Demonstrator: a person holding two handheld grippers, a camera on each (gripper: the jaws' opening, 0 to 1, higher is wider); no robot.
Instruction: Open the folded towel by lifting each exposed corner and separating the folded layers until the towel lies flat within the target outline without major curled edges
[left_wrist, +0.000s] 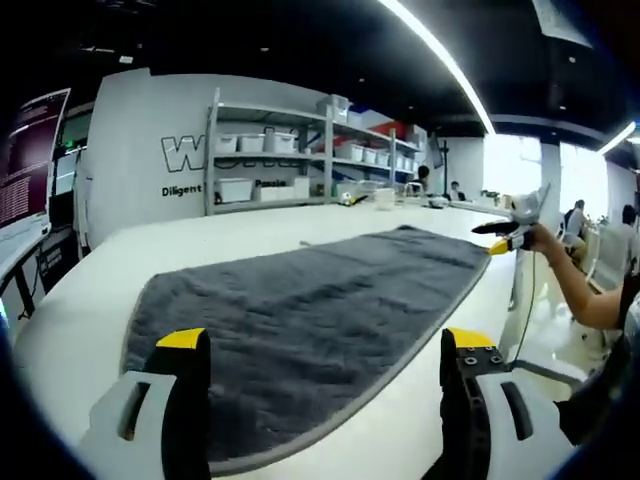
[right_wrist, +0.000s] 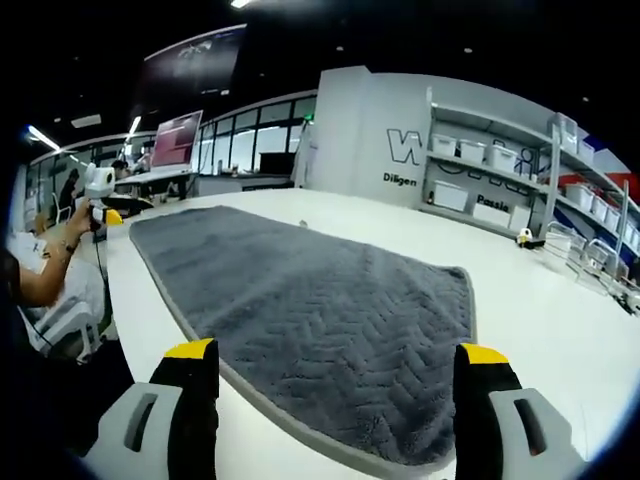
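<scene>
The grey towel (left_wrist: 300, 330) lies spread out along the white table (left_wrist: 90, 310), its herringbone pile facing up and its hemmed border showing all along the near edge. In the left gripper view, the left gripper (left_wrist: 325, 400) hangs over one short end of the towel with its yellow-tipped jaws spread wide and nothing between them. At the towel's far end in that view, the right gripper (left_wrist: 508, 238) is held in a hand (left_wrist: 545, 243) just off the far corner; whether its jaws are parted there is too small to tell. In the right gripper view its jaws rise wide apart and empty over the opposite short end of the towel (right_wrist: 320, 320). In that view the left gripper (right_wrist: 105, 200) appears at the towel's far corner, gripped by the person's other hand (right_wrist: 80, 225). Beyond the towel stands a grey shelving unit (left_wrist: 300, 160) carrying white bins (left_wrist: 235, 188).
</scene>
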